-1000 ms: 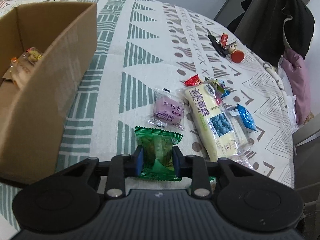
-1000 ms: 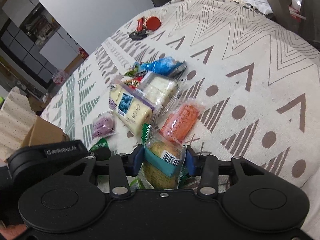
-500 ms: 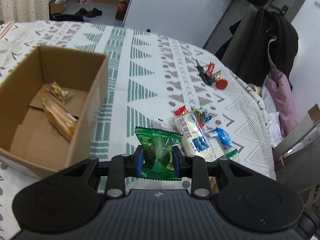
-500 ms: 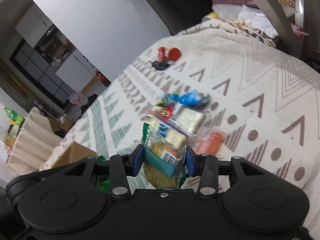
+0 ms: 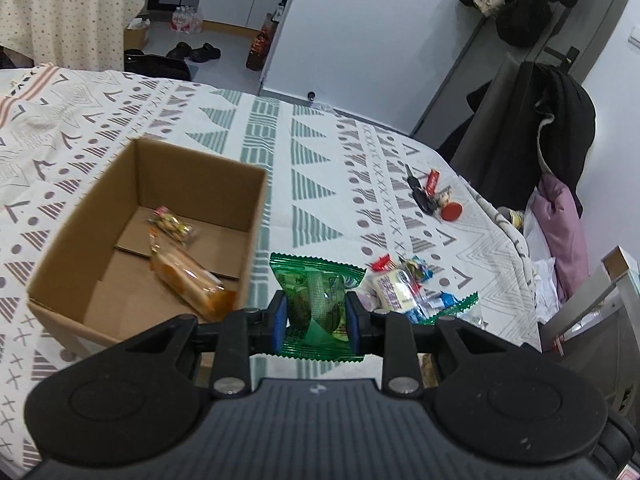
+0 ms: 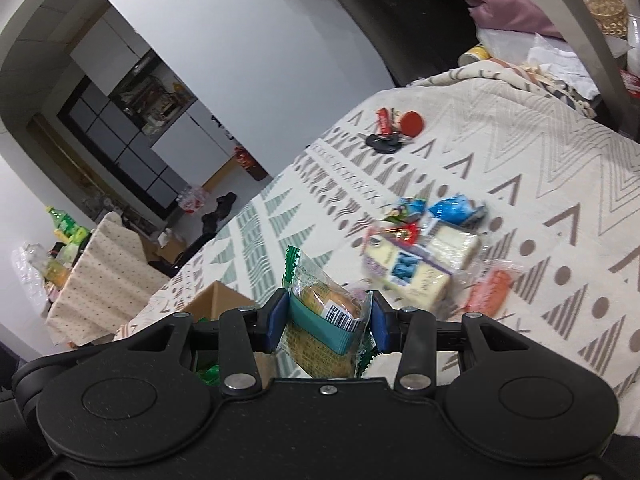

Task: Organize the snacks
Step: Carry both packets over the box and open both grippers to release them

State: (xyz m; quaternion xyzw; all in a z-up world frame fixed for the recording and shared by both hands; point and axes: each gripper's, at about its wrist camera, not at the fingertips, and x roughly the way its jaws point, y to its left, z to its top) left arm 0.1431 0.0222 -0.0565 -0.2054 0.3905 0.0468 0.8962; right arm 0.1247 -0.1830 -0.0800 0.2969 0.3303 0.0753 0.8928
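My left gripper (image 5: 315,322) is shut on a green snack packet (image 5: 316,296), held in the air just right of the open cardboard box (image 5: 52,264). Inside the box lie an orange bread packet (image 5: 188,280) and a small clear candy packet (image 5: 174,226). My right gripper (image 6: 326,322) is shut on a clear bread packet with a teal band (image 6: 324,312), raised above the table. The box's corner (image 6: 218,298) shows behind it. The remaining snack pile (image 6: 420,268) lies on the patterned tablecloth (image 6: 560,200); the same snack pile (image 5: 400,288) sits right of the left gripper.
Keys with a red round tag (image 5: 434,200) lie at the far right of the table. A chair draped with dark and purple clothes (image 5: 556,168) stands past the table's right edge. A metal frame (image 5: 592,304) is close on the right. Another clothed table (image 5: 72,12) stands far left.
Both grippers have risen from the table with their packets. The left one has swung toward the box, whose inside now shows fully. The right view has tilted up and away from the pile.
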